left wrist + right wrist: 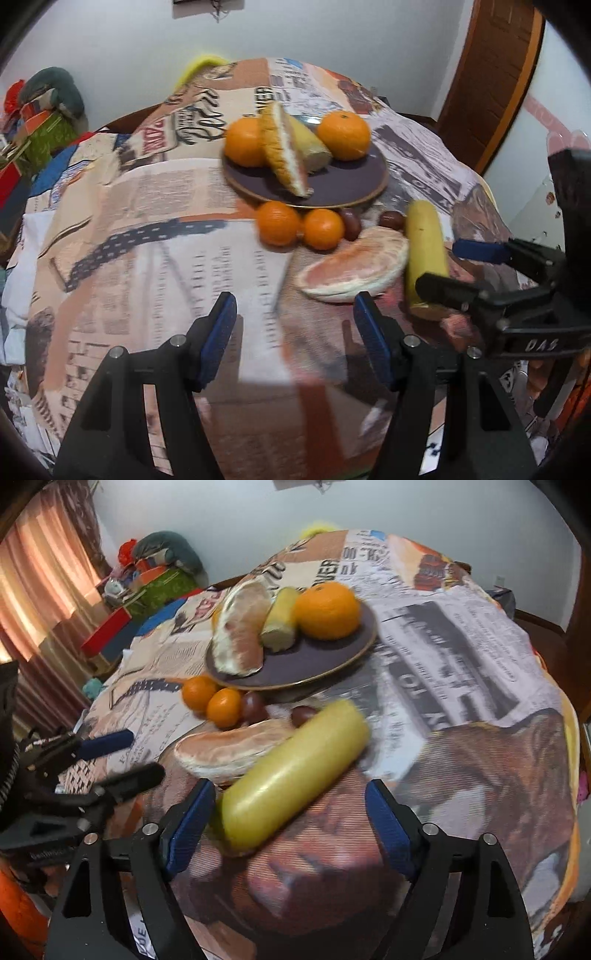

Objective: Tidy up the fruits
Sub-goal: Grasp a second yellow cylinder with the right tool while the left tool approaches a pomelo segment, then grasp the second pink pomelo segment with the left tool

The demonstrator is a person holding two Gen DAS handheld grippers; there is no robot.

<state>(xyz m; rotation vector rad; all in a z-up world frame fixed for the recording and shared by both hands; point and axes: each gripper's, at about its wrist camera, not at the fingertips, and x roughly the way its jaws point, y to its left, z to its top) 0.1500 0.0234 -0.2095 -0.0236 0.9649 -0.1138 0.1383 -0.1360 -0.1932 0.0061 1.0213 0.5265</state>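
We hold the right gripper (291, 823) over the near part of the table, its jaws spread and unclenched. 1 loose banana piece (291, 771) lies on the cloth slantwise between the blue pads (188, 830); its near end sits close to the left-hand pad, but blur keeps us from telling whether they touch. The other pad stands clear of it.

The left gripper (295, 332) hangs released over bare tablecloth (147, 229), with nothing between its jaws. In the left wrist view the right gripper (454, 266) reaches in from the right edge, and 1 of its fingers crosses in front of the banana piece (424, 254).

Just beyond the banana piece lies 1 grapefruit wedge (225, 749), cut face up, touching it. Behind the wedge sit 2 small oranges (212, 699) side by side and 2 dark red round fruits (255, 707), all crowded against the near rim of the plate (306, 664). These 5 pieces stand between the grippers and the plate.

The dark plate carries 4 pieces: 1 grapefruit wedge (284, 147) standing on edge, 1 banana piece (310, 144) leaning behind it, and 2 large oranges (343, 134), 1 on either side.

Beyond the table we see a pile of boxes and cloth (155, 572) and a curtain (44, 583).
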